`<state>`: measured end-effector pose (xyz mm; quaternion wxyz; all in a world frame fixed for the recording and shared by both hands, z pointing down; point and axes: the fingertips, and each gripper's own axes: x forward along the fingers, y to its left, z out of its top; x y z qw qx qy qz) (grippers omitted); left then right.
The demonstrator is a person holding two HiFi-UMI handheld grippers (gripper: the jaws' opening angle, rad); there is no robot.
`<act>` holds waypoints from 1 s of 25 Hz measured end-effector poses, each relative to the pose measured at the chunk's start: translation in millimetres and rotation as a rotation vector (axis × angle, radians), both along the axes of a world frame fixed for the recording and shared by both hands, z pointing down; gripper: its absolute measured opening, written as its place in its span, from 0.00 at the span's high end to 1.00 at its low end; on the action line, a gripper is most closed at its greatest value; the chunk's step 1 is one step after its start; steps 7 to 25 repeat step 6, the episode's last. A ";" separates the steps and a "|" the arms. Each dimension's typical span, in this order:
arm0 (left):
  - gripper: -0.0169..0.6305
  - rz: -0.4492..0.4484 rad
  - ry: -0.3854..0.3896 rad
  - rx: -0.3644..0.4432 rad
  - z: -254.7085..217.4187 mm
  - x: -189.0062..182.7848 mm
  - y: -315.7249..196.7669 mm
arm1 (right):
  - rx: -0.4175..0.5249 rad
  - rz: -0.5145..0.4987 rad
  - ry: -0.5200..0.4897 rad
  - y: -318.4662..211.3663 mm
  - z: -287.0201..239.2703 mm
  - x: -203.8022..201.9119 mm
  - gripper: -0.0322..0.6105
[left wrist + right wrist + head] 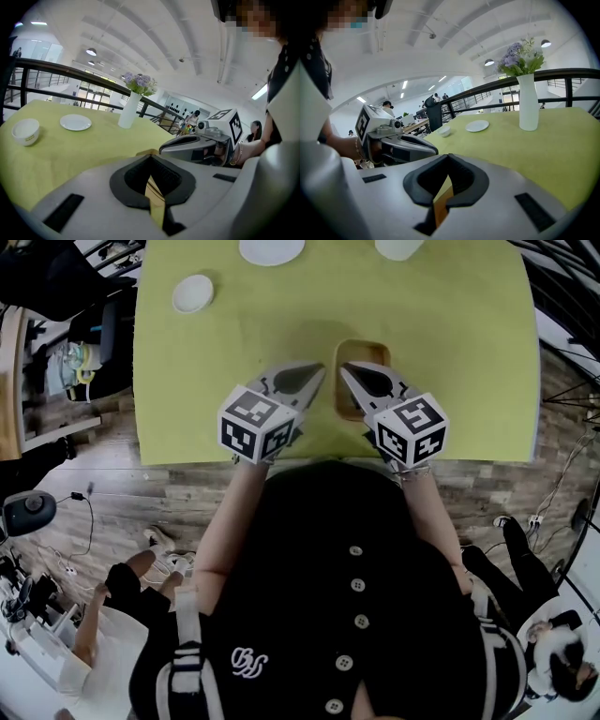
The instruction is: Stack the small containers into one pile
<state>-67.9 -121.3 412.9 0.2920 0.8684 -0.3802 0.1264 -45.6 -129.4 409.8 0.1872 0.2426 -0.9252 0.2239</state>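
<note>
Left gripper point(317, 373), right gripper point(347, 371): both closed, empty, tips flanking box point(364, 348) | bowl point(193, 293) well beyond box, leftward, unstacked | step: between grasps | next: wide opening, level approach to any container.

No words can be read anywhere. A white curly emblem point(250, 659) sits on the person's black top point(375, 549), its letters unclear

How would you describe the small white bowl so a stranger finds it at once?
On the yellow-green table, three white things stand at the far side. The bowl is the leftmost. Unlike the flat plate and tall vase, it is small and deep.
</note>
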 end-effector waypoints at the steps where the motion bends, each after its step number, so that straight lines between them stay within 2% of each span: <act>1: 0.96 -0.001 0.003 0.000 0.1 1.2 0.7 | -0.001 0.001 -0.003 0.4 -0.3 1.1 0.93; 25: 0.96 -0.009 0.005 0.005 -0.6 6.2 3.8 | -0.001 0.002 -0.012 2.4 -2.0 5.8 0.93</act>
